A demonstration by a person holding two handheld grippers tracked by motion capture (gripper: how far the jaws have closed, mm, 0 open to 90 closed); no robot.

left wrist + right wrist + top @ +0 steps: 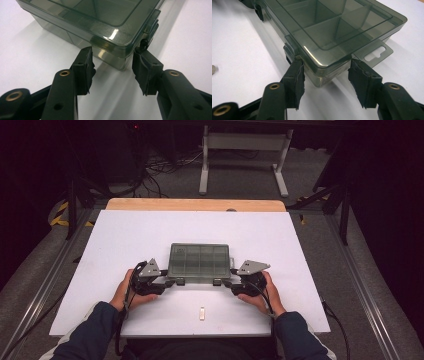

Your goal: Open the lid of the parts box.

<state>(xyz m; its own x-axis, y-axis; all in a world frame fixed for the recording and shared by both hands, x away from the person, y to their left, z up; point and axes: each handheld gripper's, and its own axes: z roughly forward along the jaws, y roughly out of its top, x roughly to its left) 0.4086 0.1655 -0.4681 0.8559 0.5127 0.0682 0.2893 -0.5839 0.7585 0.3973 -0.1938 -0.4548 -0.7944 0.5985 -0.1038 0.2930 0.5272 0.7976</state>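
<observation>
A smoke-grey compartment box (200, 261) lies shut near the middle of a white worktop (125, 240) as a person brings a hand-held gripper to each of its two near corners. The left hand-held gripper (167, 282) sits at the near left corner, the right hand-held gripper (229, 283) at the near right. The box's near edge carries two small latches (179, 281), each just inside a gripper.

In the left gripper view, the left hand-held gripper (113, 71) stands half-wide, its jaws straddling the rounded corner of the box (100, 22); one tip meets the front wall under the lid's rim and the other sits right by a latch (152, 23), though whether the pads actually press cannot be told. The right hand-held gripper (325, 80) is likewise half-wide about its corner of the box (332, 30): one tip sits just under a latch tab (291, 47), and the other stands slightly clear of the side wall beside the hang tab (374, 52).

The step in hand looks like squaring up on the box, likely to steady it or work its latches. The next move calls for each gripper to settle on one latch or wall rather than the curved corner, where the pads could slip. A small pale part (202, 313) lies apart on the near worktop.
</observation>
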